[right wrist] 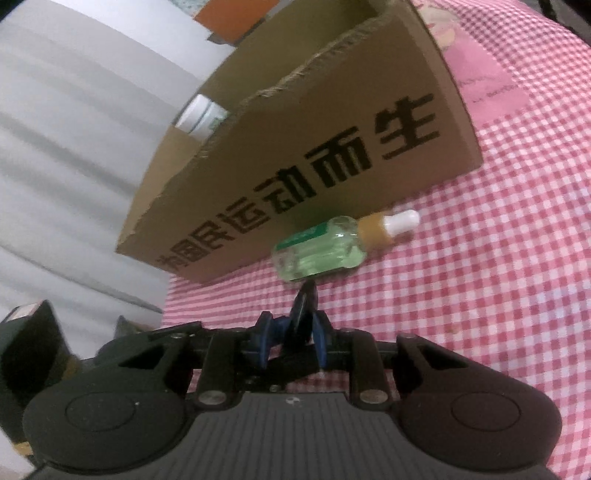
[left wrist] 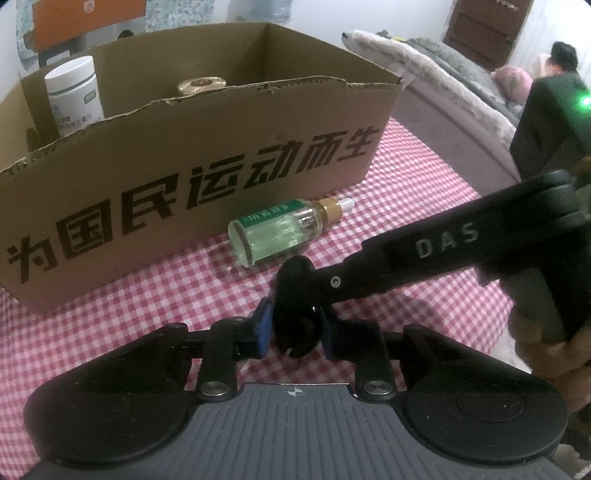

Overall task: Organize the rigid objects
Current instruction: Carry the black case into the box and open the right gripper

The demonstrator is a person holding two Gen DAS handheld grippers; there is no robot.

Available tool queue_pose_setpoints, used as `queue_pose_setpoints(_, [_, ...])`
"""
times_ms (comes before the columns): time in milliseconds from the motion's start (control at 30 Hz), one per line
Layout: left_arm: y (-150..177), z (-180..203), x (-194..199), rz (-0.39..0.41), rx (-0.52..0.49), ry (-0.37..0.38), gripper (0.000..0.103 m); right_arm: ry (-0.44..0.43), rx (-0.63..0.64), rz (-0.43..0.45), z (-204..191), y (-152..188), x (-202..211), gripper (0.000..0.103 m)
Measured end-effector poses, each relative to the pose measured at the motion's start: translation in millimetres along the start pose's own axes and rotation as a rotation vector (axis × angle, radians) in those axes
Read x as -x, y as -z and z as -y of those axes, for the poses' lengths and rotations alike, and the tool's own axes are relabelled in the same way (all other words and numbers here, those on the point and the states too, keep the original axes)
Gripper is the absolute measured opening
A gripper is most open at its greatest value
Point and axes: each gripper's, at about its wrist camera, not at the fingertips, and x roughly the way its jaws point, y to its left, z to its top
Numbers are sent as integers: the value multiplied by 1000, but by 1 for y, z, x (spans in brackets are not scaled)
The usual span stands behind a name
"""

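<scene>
My left gripper (left wrist: pixel 296 330) is shut on a small black object (left wrist: pixel 295 332), which fills the gap between its blue pads (left wrist: pixel 263 328). From the right, a finger of my right gripper (left wrist: pixel 406 251) reaches down to the same object. In the right wrist view, my right gripper (right wrist: pixel 291 326) is shut on that dark, narrow object (right wrist: pixel 303 306). Just beyond it, a clear green bottle (left wrist: pixel 280 230) (right wrist: pixel 328 245) with a gold collar and white tip lies on its side against the cardboard box (left wrist: pixel 184 177) (right wrist: pixel 332 147). A white jar (left wrist: pixel 74 92) (right wrist: pixel 201 114) and a gold lid (left wrist: pixel 201 84) are inside the box.
The box and bottle rest on a pink-and-white checked cloth (left wrist: pixel 406 192) (right wrist: pixel 480 258). A grey fluffy blanket (left wrist: pixel 424 62) lies behind on the right, with a person (left wrist: pixel 563 59) beyond it. An orange box (left wrist: pixel 85 18) stands behind the cardboard box. White fabric (right wrist: pixel 74 147) is on the left.
</scene>
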Motion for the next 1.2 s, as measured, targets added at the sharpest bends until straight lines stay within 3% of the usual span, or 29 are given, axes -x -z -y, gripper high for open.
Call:
queue_pose_setpoints(433, [-3, 3, 1, 0, -10, -18, 21, -35, -81, 14, 13, 3, 5, 23])
queue_pose_setpoints(1200, [2, 11, 36, 80, -25, -48, 21, -76, -40, 62, -15, 12, 18, 23])
